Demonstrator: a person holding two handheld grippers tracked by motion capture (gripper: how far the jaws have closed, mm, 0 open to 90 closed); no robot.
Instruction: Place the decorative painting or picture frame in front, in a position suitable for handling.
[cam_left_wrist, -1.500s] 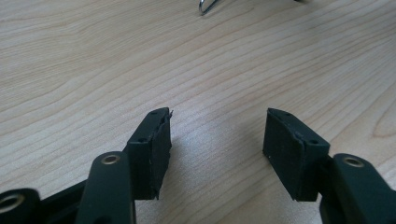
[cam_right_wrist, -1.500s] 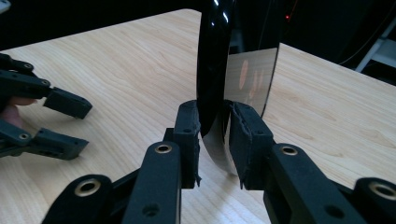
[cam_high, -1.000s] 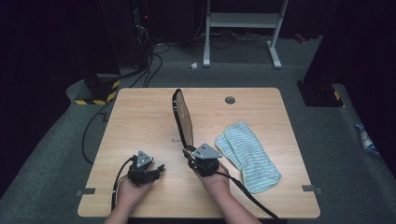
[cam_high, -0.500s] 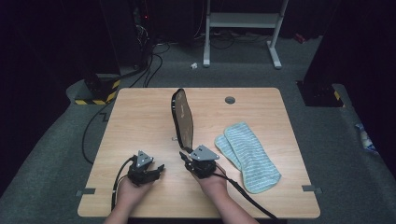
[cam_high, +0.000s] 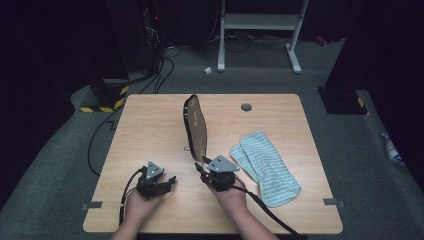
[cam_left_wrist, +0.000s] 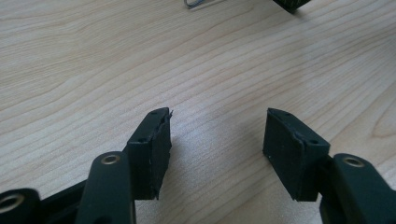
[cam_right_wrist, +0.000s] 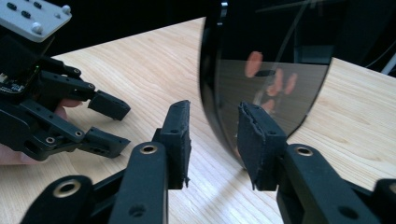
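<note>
An oval mirror (cam_high: 195, 125) with a black rim stands on edge at the table's middle, leaning on a wire prop. My right gripper (cam_high: 204, 162) is at its near end. In the right gripper view the jaws (cam_right_wrist: 215, 135) have just been opening; the mirror's (cam_right_wrist: 271, 70) lower rim is between them, and a gap shows at the left pad (cam_right_wrist: 180, 135). My left gripper (cam_high: 171, 180) rests low at the front left, open over bare wood (cam_left_wrist: 217, 140). It also appears in the right gripper view (cam_right_wrist: 122, 125).
A light blue striped cloth (cam_high: 265, 167) lies folded to the right of the mirror. A round cable hole (cam_high: 246, 107) sits near the table's far edge. The wooden table (cam_high: 150, 125) has bare room on its left half. Cables trail from both grippers toward the front edge.
</note>
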